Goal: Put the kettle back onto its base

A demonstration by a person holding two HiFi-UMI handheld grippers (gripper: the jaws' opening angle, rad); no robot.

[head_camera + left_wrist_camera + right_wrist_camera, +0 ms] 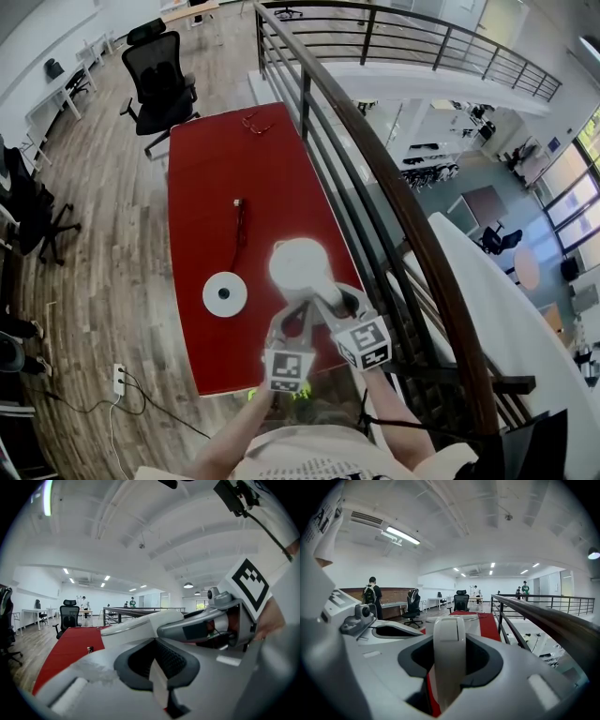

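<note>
The kettle [298,265] (contents unseen) held by right gripper [450,654].

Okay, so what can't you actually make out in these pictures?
Base centre contact: head view, too small.
Kettle underside: head view, its own body hides it.
Small object at far end of table: head view, too small to name.
Left gripper hold on the white strip: left gripper view, too close.

Kettle [298,265] showing smooth, slightly glossy white plastic; counter [211,178] looking matt red; floor [103,234] showing wood planks.
</note>
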